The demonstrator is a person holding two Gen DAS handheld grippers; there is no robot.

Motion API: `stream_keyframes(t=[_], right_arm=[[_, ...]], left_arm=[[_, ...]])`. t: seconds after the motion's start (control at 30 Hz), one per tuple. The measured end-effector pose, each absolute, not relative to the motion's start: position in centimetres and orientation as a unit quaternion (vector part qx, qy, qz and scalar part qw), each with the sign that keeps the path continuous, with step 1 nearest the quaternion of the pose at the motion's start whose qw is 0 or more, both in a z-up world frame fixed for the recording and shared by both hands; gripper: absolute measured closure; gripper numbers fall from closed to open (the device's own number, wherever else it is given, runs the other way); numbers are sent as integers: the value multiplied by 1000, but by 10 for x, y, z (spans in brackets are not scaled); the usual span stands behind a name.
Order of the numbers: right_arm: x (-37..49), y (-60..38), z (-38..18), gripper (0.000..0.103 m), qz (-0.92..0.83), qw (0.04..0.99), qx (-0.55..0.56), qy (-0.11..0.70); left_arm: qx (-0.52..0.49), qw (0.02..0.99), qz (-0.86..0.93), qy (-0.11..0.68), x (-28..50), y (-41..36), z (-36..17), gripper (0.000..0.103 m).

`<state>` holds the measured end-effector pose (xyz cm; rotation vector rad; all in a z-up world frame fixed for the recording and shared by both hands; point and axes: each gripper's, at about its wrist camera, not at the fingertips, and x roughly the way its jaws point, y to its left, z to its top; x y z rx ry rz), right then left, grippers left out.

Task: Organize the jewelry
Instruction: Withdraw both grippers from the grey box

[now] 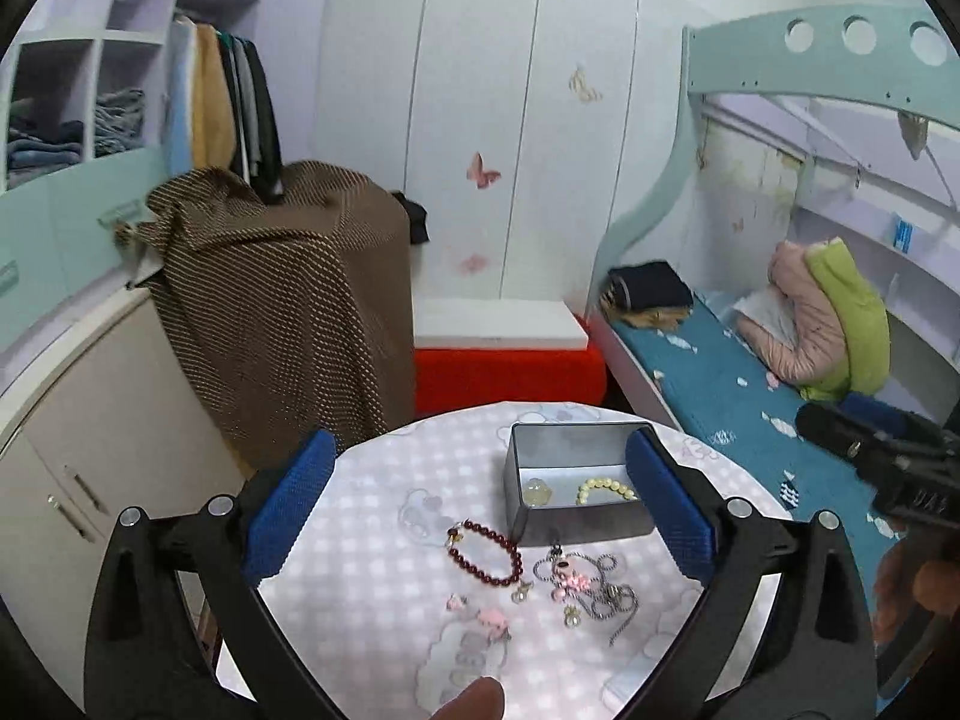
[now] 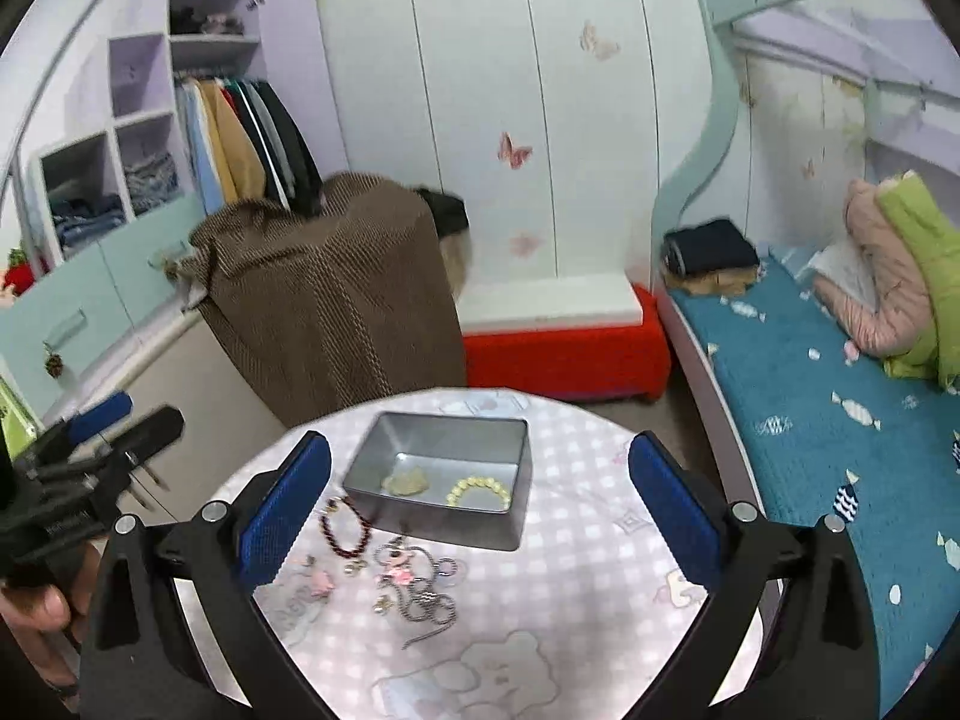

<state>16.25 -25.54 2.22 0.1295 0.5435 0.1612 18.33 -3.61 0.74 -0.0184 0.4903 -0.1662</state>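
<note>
A grey metal box (image 1: 576, 525) (image 2: 441, 522) stands on the round table (image 1: 372, 600) (image 2: 588, 570). In it lie a yellow bead bracelet (image 1: 606, 489) (image 2: 480, 491) and a pale pendant (image 1: 536, 492) (image 2: 407, 482). In front of the box lie a dark red bead bracelet (image 1: 486, 553) (image 2: 347, 530), a silver chain with a pink charm (image 1: 591, 591) (image 2: 420, 591), and small pink earrings (image 1: 487, 617) (image 2: 321, 582). My left gripper (image 1: 480, 510) is open and empty above the jewelry. My right gripper (image 2: 480, 504) is open and empty above the table.
A brown-draped cabinet (image 1: 282, 294) and a red bench (image 1: 510, 372) stand behind the table. A bed with a blue cover (image 1: 750, 396) runs along the right. The other gripper shows at the right edge of the left wrist view (image 1: 888, 462) and the left edge of the right wrist view (image 2: 90, 456).
</note>
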Motion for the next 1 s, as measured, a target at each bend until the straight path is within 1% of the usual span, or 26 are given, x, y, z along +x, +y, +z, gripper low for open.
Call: stream_keyframes(t=[0.17, 0.4, 0.83, 1.0], right_arm=[[128, -245, 45, 8, 77, 969, 56, 227], [90, -234, 57, 8, 70, 979, 49, 187], [56, -225, 50, 8, 68, 984, 40, 162], [51, -229, 25, 8, 58, 981, 48, 180]], left_arm=[[-13, 975, -69, 213, 144, -26, 18, 6], [-21, 979, -53, 194, 105, -12, 24, 5], [-41, 979, -39, 194, 79, 10, -1, 5], [-25, 976, -34, 215, 84, 9, -21, 5]])
